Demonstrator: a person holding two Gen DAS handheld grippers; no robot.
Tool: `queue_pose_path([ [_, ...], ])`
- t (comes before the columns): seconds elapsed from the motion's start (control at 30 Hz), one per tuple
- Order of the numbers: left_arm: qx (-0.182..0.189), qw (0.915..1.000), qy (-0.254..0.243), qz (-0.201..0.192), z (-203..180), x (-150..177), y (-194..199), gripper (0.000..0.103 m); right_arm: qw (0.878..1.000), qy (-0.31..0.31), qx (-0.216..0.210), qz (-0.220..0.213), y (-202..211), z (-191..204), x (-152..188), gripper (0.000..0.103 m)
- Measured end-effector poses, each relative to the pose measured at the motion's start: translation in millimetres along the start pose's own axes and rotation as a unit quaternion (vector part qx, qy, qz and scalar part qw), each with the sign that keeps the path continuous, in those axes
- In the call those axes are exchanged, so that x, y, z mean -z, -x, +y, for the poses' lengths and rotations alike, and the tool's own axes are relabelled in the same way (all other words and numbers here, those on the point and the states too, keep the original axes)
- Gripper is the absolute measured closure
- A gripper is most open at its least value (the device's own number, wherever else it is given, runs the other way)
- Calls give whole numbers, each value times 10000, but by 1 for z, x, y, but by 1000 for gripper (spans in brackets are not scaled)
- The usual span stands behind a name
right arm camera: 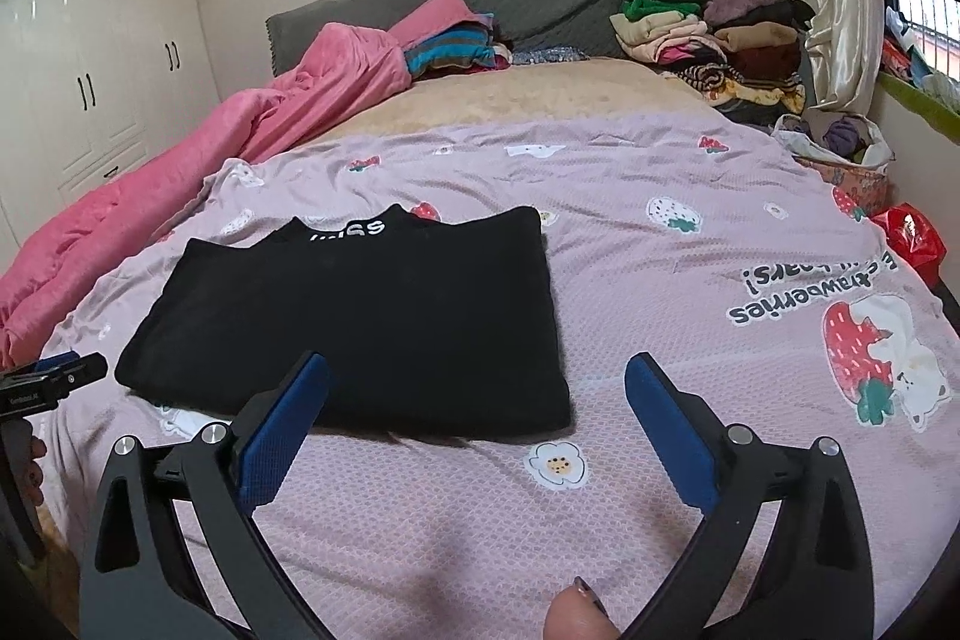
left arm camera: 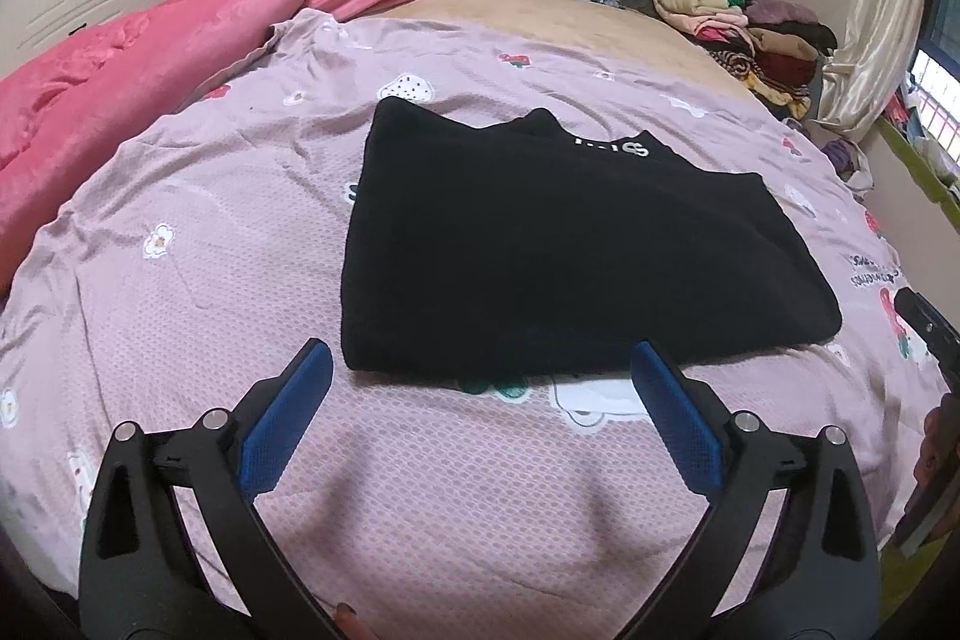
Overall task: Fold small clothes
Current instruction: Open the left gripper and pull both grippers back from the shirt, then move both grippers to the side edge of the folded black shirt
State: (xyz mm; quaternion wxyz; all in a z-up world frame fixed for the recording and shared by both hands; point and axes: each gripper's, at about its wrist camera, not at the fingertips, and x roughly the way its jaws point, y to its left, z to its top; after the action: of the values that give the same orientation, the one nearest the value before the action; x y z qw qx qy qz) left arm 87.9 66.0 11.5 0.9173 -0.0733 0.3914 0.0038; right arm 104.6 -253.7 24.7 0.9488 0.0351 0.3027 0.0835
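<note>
Black sweater [left arm camera: 564, 244] lies folded flat on the bed [left arm camera: 180, 232], near its front edge. Left tool [left arm camera: 480, 370] and right tool [right arm camera: 477, 382] both spread wide, holding nothing. The sweater's near hem lies just ahead of the left tool, ahead-left of the right; left is nearer.

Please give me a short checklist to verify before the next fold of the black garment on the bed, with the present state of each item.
1. Left gripper open and holding nothing: ok.
2. Right gripper open and holding nothing: ok.
3. Black garment lies flat on the lilac bedspread, already partly folded: ok.
4. Near hem within reach of both grippers, just ahead of the fingers: ok.
5. No other item on the garment; pink blanket and clothes pile lie apart: ok.
6. Inner layers even, no hidden creases: cannot tell.
</note>
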Motion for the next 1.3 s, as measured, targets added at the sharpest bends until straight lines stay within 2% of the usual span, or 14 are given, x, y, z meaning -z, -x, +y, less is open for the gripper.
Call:
queue_pose_path([
  [0.57, -22, 9999, -37, -148, 2, 5, 20, 10, 9992, 277, -289, -75, 16, 35, -1, 4],
  [0.83, -128, 9996, 150, -215, 20, 6, 23, 10, 9970, 556, -537, 28, 8, 70, 0, 4],
  [0.97, -317, 9988, 193, -313, 28, 6, 26, 10, 9950, 722, -683, 114, 3, 90, 1, 4],
  [1.3, -417, 9975, 450, -346, 53, 6, 24, 10, 9880, 1145, -1008, 239, -11, 145, 4, 4],
])
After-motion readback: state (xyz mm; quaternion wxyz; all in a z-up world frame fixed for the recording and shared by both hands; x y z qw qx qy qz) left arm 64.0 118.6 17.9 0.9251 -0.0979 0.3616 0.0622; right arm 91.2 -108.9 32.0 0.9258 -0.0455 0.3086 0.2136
